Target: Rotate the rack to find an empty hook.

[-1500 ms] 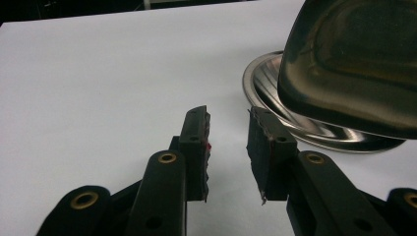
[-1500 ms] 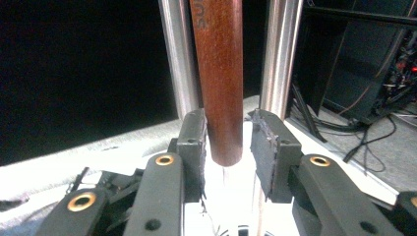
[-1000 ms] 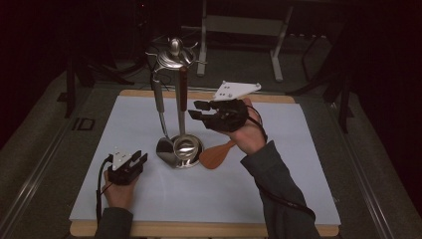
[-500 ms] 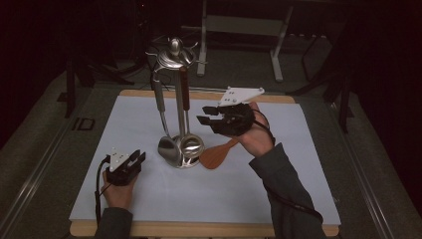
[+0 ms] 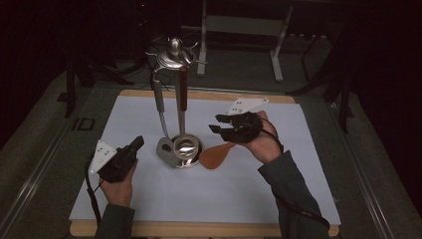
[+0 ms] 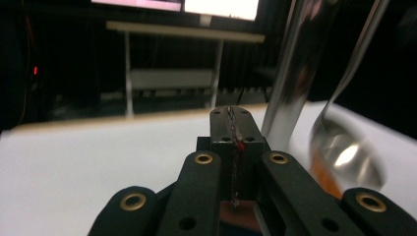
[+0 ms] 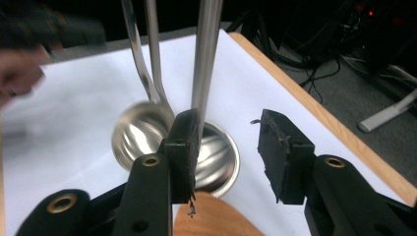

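Note:
A metal utensil stand (image 5: 186,152) rises mid-table, and a grey-handled utensil (image 5: 160,102) and a brown-handled one (image 5: 182,94) hang from its top. A wooden spatula (image 5: 216,155) lies just right of the base. My left gripper (image 5: 135,144) hovers left of the stand; its jaws have just been closing and now meet with nothing between them (image 6: 231,118). My right gripper (image 5: 218,123) sits right of the stand, above the spatula. Its jaws have just been opening and stand apart (image 7: 228,135), empty, with the stand's pole (image 7: 206,54) and a ladle bowl (image 7: 140,130) beyond them.
A white sheet (image 5: 149,199) covers the wooden tabletop (image 5: 278,97). Dark floor, cables and a grey table frame (image 5: 244,25) lie past the far edge. Bare sheet stretches in front of both hands.
My left gripper has lifted off the sheet and shut. My right gripper has slid a little lower and nearer, its jaws wider. The hanging utensils have swung slightly.

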A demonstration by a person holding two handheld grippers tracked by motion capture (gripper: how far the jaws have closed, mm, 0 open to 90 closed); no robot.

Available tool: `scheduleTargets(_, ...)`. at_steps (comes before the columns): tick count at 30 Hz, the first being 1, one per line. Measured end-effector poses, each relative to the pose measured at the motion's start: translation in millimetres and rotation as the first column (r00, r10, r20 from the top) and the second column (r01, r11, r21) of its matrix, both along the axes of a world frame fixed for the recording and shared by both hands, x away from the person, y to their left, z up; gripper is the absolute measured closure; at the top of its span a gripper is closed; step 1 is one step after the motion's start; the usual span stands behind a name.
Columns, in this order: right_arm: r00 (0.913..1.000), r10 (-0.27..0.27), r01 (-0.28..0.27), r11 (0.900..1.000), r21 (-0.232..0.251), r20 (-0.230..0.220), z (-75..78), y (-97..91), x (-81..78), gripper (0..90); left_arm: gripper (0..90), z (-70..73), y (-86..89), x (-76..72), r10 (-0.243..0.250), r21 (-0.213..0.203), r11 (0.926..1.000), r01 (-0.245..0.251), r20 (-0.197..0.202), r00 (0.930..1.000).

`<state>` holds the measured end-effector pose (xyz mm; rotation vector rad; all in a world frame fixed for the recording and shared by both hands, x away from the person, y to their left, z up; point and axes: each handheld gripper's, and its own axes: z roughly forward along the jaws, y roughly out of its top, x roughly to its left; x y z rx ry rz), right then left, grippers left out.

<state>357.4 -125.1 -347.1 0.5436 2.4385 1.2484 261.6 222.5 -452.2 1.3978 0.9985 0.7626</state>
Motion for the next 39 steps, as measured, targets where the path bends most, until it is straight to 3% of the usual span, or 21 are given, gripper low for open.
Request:
scheduleTargets(5, 0.9993, -0.031, 0.03, 0.9994, -0.015, -0.021, -18.0, -7.1, -1.3, 57.0, 89.9, 37.1, -8.5, -2.0, -0.023, -0.026, 0.9993, 0.025, 0.101, 0.9947)
scheduleTargets(8, 0.9985, -0.052, 0.051, 0.9977, -0.045, -0.017, -36.4, -12.9, -4.2, 55.7, 89.9, 59.7, -15.2, -1.2, -0.036, -0.031, 0.9986, 0.042, 0.157, 0.987)
scheduleTargets(9, 0.9985, -0.052, 0.051, 0.9977, -0.045, -0.017, -36.4, -12.9, -4.2, 55.7, 89.9, 64.7, -16.8, -0.7, -0.04, -0.033, 0.9984, 0.047, 0.167, 0.9851)
scheduleTargets(10, 0.9977, -0.061, 0.06, 0.9968, -0.053, -0.028, -46.7, -16.6, -6.6, 54.6, 89.9, 72.7, -19.7, 0.2, -0.044, -0.031, 0.9983, 0.05, 0.186, 0.9816)
scheduleTargets(14, 0.9955, -0.084, 0.081, 0.9946, -0.066, -0.045, -61.3, -24.0, -9.2, 53.5, 90.0, 98.1, -29.0, 3.1, -0.05, -0.033, 0.9977, 0.06, 0.242, 0.969)
scheduleTargets(16, 0.9924, -0.107, 0.104, 0.9929, -0.058, -0.061, -73.5, -33.3, -11.7, 53.0, 90.0, 107.6, -32.1, 3.9, -0.054, -0.028, 0.9975, 0.064, 0.266, 0.9625)
scheduleTargets(24, 0.9834, -0.165, 0.164, 0.9861, -0.024, -0.074, -98.3, -58.4, -23.3, 51.4, 90.0, 148.2, -43.3, 7.2, -0.064, -0.02, 0.997, 0.075, 0.345, 0.9366)
scheduleTargets(28, 0.9793, -0.185, 0.184, 0.9827, -0.018, -0.082, -106.1, -69.2, -28.7, 51.1, 90.0, 155.2, -45.3, 9.8, -0.065, -0.008, 0.9974, 0.072, 0.35, 0.9346)
scheduleTargets(32, 0.9682, -0.223, 0.227, 0.9735, 0.026, -0.113, -117.1, -90.9, -36.2, 50.9, 90.0, 159.8, -46.8, 13.8, -0.064, 0.002, 0.9977, 0.068, 0.346, 0.936)
scheduleTargets(39, 0.9585, -0.255, 0.26, 0.9654, 0.025, -0.128, -124.3, -106.2, -40.4, 50.9, 90.0, 164.5, -49.5, 18.5, -0.073, 0.018, 0.9973, 0.071, 0.34, 0.9377)
